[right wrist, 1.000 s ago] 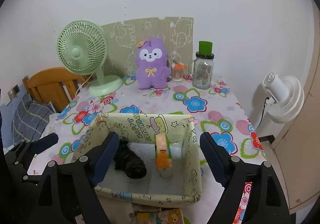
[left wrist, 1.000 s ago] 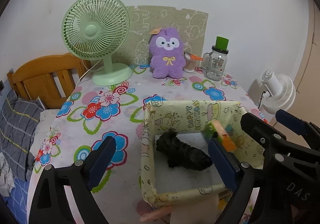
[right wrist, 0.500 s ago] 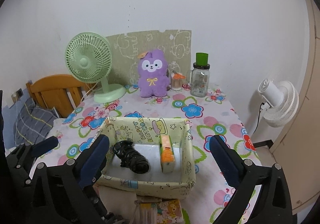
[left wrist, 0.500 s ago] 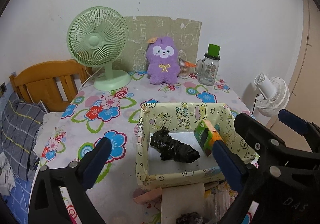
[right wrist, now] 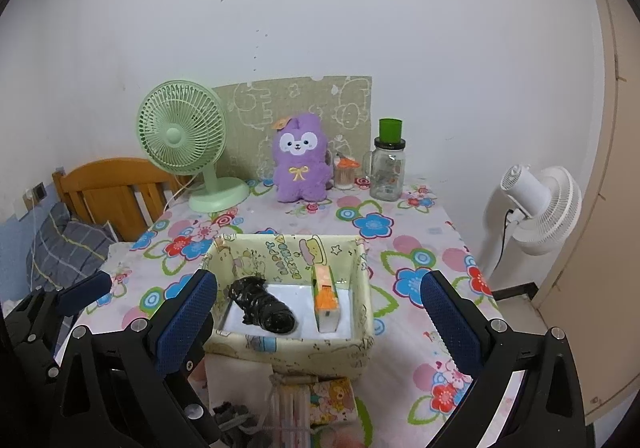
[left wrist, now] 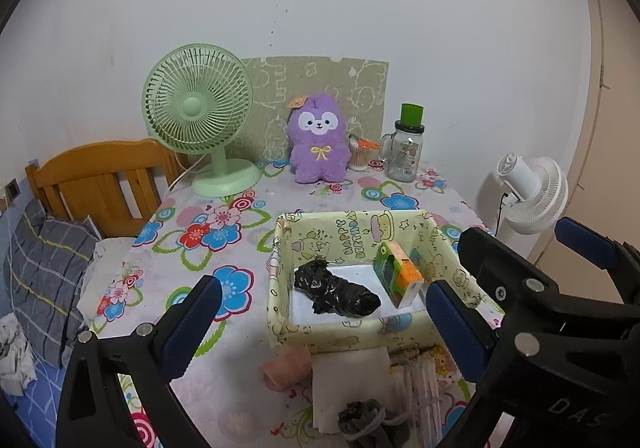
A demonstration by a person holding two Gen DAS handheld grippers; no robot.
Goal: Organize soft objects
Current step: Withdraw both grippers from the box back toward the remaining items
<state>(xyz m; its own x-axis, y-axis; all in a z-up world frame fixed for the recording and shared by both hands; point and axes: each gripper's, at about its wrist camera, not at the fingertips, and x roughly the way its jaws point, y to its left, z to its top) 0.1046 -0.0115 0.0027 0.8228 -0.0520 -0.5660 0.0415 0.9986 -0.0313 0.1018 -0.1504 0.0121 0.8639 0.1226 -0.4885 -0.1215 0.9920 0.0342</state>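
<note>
A pale yellow cartoon-print fabric box (left wrist: 356, 336) (right wrist: 362, 280) stands on the flowered table. Inside lie a black crumpled roll (left wrist: 338, 290) (right wrist: 262, 306) and an upright green-orange tissue pack (left wrist: 398, 274) (right wrist: 326, 298). In front of the box lie a white folded cloth (left wrist: 350, 388), a pink roll (left wrist: 286, 370), a grey sock bundle (left wrist: 362, 418) (right wrist: 232, 418) and a cartoon pouch (right wrist: 332, 398). A purple plush (left wrist: 318, 139) (right wrist: 300, 159) sits at the back. My left gripper (left wrist: 320, 328) and right gripper (right wrist: 316, 316) are both open and empty, above the table's front edge.
A green desk fan (left wrist: 200, 115) stands back left, a glass jar with green lid (left wrist: 404, 151) and a cotton-swab cup (left wrist: 360, 155) back right. A white floor fan (left wrist: 532, 191) stands off the table's right. A wooden headboard (left wrist: 100, 179) and bedding are on the left.
Both grippers have pulled back and risen from the box. The soft items in front of the box have come into view. Both stay open.
</note>
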